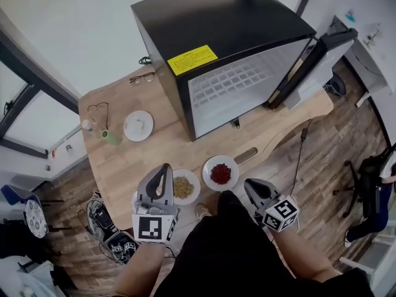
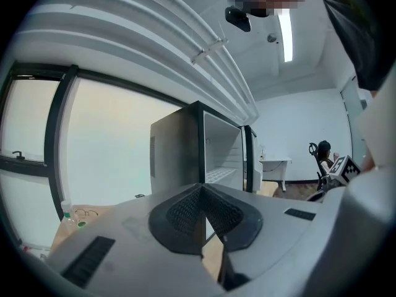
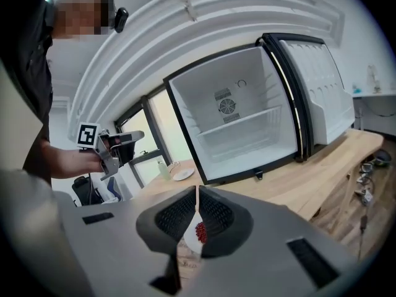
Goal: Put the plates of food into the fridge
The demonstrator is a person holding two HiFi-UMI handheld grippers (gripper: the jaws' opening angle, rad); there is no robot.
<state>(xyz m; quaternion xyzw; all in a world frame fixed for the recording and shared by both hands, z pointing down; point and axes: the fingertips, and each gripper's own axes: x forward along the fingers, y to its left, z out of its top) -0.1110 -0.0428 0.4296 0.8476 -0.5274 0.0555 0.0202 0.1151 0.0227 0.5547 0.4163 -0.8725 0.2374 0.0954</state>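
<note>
Two grippers, and I read both as clenched with nothing gripped. My left gripper (image 2: 201,188) has its ribbed pads meeting at the tips, with only a bare gap behind them. My right gripper (image 3: 197,189) is pressed together the same way. The red speck I see through the slit behind its tips lies beyond the jaws, not between them.

In the head view, the left gripper's tips sit just beside the 9 o'clock rim of the plate of yellow-green food (image 1: 183,187); I cannot tell whether they touch it. The plate of red food (image 1: 221,173) lies just beside that one at its 2 o'clock. It is at the right gripper's 10 o'clock, near but apart. Both plates rest near the 6 o'clock edge of the wooden table (image 1: 154,153), outside the fridge.

Further out, at the left gripper's 11 o'clock and well apart, a third plate (image 1: 138,125) carries a pale piece of food. A green bottle (image 1: 111,136) stands just beside it at 8 o'clock, and a pair of glasses (image 1: 98,109) lies at its 10 o'clock.

The black fridge (image 1: 216,23) stands on the table at 12 o'clock, with a yellow label (image 1: 192,59) on its top front edge. Its door (image 1: 312,64) is swung wide toward 2 o'clock, showing a white interior with a wire shelf (image 1: 229,82).
</note>
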